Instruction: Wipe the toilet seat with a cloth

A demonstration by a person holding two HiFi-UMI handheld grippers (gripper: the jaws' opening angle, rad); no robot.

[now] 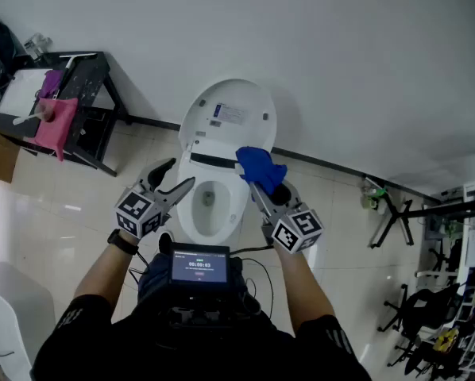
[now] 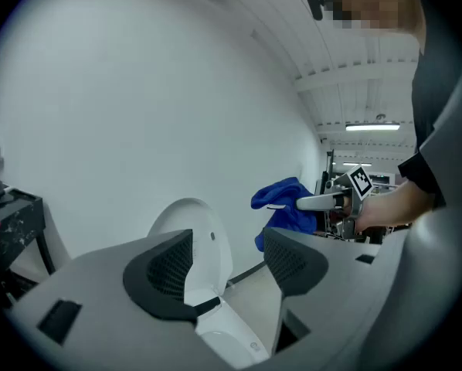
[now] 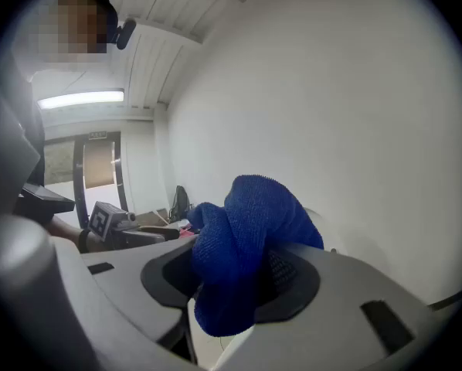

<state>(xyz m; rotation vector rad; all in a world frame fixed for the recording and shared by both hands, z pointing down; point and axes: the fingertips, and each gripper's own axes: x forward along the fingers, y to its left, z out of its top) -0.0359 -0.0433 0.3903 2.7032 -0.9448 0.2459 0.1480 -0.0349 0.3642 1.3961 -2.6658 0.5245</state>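
We have the right hand-held gripper clamped on a crumpled deep-blue terry cloth. In the right gripper view the cloth is bunched into one lump between both pads, the looped pile is visible, and a fold hangs below the jaws. The cloth is in the air over the right rear of the white ceramic toilet, just in front of the raised oval lid. From what we see it is clear of the bowl rim.

The left hand-held gripper has its jaws apart with nothing between them. Through the gap its own view shows the lid and the rear of the toilet. It hovers over the toilet's left edge, roughly level with the right one.

The rim is glossy white, and from above we can't tell seat from rim.

Left of the toilet, against the wall, a black metal-framed tabletop has a pink cloth draped over its edge. A dark screen unit sits at the person's chest, on the near side of the toilet.
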